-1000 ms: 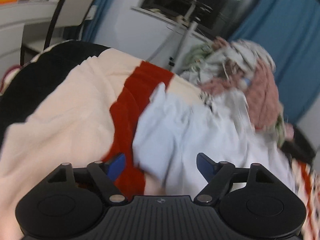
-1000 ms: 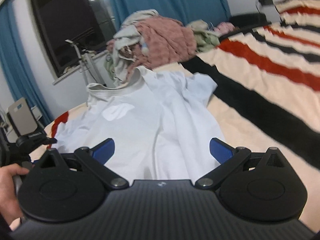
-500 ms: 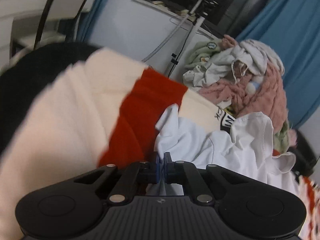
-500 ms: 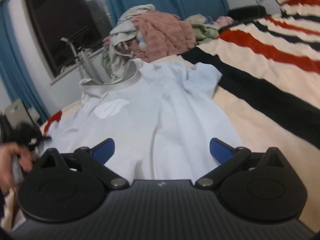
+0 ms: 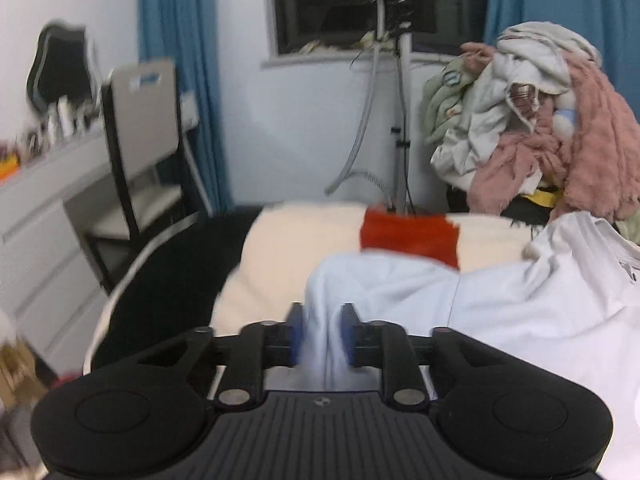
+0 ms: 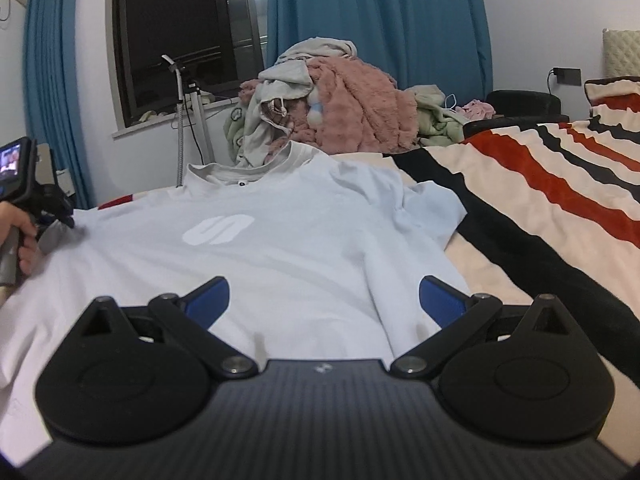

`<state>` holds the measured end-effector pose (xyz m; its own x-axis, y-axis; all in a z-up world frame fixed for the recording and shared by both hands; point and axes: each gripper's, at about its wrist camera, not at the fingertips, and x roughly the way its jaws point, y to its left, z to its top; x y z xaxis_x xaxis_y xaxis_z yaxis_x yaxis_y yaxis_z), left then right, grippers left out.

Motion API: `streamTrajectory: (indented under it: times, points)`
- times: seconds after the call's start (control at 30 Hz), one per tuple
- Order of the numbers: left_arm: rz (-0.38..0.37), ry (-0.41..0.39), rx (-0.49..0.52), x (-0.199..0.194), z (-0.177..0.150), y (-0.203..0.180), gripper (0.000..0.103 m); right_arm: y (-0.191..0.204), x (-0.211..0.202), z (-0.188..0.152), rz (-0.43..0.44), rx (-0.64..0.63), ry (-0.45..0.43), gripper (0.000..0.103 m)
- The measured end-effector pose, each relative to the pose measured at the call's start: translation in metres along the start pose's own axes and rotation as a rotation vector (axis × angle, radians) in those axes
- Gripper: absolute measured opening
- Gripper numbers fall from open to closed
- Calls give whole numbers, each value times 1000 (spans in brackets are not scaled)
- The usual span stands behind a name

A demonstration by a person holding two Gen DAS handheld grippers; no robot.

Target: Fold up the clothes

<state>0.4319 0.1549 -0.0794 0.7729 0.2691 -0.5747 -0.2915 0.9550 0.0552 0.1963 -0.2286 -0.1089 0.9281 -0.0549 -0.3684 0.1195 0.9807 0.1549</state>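
The white T-shirt (image 6: 280, 248) lies spread face-up on the striped bed (image 6: 540, 208), collar far, hem near. The left gripper (image 5: 322, 336) sits at its left sleeve, jaws clamped on a fold of it. The right gripper (image 6: 324, 294) hovers low over the near hem, jaws wide apart, empty.

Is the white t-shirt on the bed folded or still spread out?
Spread out: the white t-shirt lies flat, logo up, sleeve extended.
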Motion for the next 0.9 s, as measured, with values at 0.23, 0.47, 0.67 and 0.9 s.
streamTrajectory:
  times: [0.23, 0.47, 0.67, 0.9]
  points:
    - [-183, 116, -44, -116, -51, 62, 46, 2, -3, 0, 4, -12, -3, 103]
    - [-347, 353, -2, -261, -162, 97, 56, 3, -27, 7, 2, -30, -30, 103]
    - [-364, 492, 52, -304, -235, 99, 57, 0, -58, 10, -8, -16, -28, 103]
    - [-266, 483, 162, -323, -237, 89, 27, -10, -97, 8, -58, -23, -23, 103]
